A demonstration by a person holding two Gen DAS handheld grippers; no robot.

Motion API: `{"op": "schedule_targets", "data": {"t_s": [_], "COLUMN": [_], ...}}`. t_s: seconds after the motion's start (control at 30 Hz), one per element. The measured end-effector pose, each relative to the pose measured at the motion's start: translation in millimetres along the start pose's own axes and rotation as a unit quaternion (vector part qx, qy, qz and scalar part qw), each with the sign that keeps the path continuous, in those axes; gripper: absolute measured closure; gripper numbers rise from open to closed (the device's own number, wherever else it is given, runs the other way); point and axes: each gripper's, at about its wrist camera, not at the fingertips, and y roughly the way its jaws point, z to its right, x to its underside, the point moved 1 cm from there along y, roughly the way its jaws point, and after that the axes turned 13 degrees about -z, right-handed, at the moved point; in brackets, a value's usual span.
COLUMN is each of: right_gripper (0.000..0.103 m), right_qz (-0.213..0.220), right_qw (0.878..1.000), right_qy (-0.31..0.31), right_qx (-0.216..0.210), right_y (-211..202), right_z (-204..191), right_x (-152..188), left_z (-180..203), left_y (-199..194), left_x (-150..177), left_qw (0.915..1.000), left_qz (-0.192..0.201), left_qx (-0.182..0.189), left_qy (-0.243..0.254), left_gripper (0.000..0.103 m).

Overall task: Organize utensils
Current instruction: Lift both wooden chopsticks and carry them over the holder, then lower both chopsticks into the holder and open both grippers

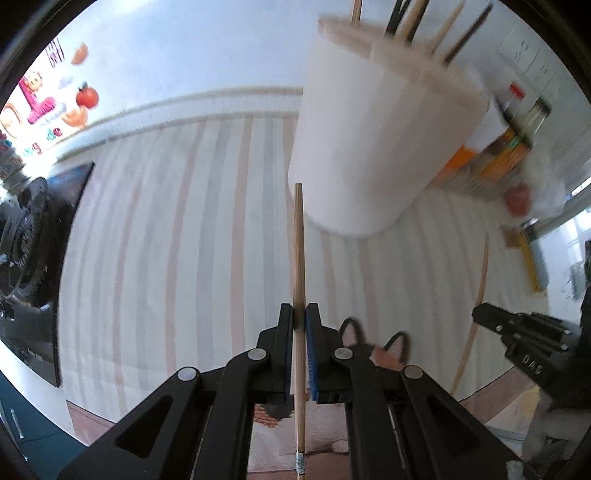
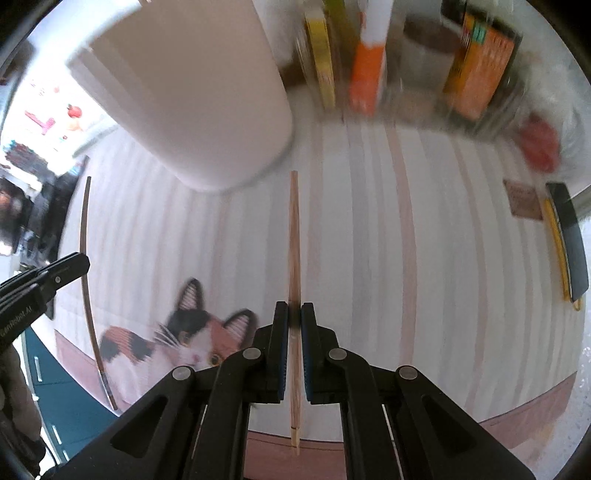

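Observation:
My left gripper point(image 1: 299, 314) is shut on a light wooden chopstick point(image 1: 298, 258) that points forward toward a white cylindrical utensil holder point(image 1: 369, 147). Several chopsticks point(image 1: 413, 18) stand in the holder. My right gripper point(image 2: 294, 314) is shut on another light wooden chopstick point(image 2: 294, 240), its tip just right of the holder point(image 2: 192, 92). A dark chopstick point(image 2: 88, 288) lies on the striped cloth at the left, near the left gripper point(image 2: 70, 266). The right gripper point(image 1: 517, 332) shows at the right edge of the left wrist view.
A striped cloth with a cat picture point(image 2: 192, 339) covers the table point(image 2: 406, 258). Orange and yellow boxes and jars point(image 2: 476, 66) stand behind the holder. A dark phone-like object with a yellow edge point(image 2: 569, 243) lies at the right. A stove burner point(image 1: 26, 236) is at the far left.

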Motion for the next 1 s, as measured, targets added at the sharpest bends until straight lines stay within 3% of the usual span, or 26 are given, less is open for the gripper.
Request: {"op": "schedule_targets", "data": {"t_s": [0.23,0.37,0.63,0.8,1.0], "right_gripper": [0.096,0.096,0.096,0.096,0.096], "right_qz": [0.109,0.166,0.298,0.361,0.396], "right_qw": [0.994,0.985,0.951,0.929,0.916], "right_qy": [-0.012,-0.011,-0.024,-0.026,-0.018], "right_qx": [-0.019,-0.04,-0.08,-0.078,-0.064], "right_y": [-64,-115,-240,-281,-276], "right_z": [-20,-20,-37,-53,-70], "right_x": [7,2,-23,-57,-100], "left_z": [-7,-3,21,33,28], "left_y": [-72,-130,-218,-236,-216], "left_x": [-14,-27,-75,-123,-176], "left_qw": [0.996,0.9874,0.9661,0.9567,0.9512], "left_qz": [0.088,0.155,0.245,0.278,0.288], "left_qx": [0.016,0.034,0.075,0.075,0.102], "left_qy": [-0.001,0.005,0.029,0.043,0.042], "left_gripper": [0.099,0.099,0.099,0.099,0.099]}}
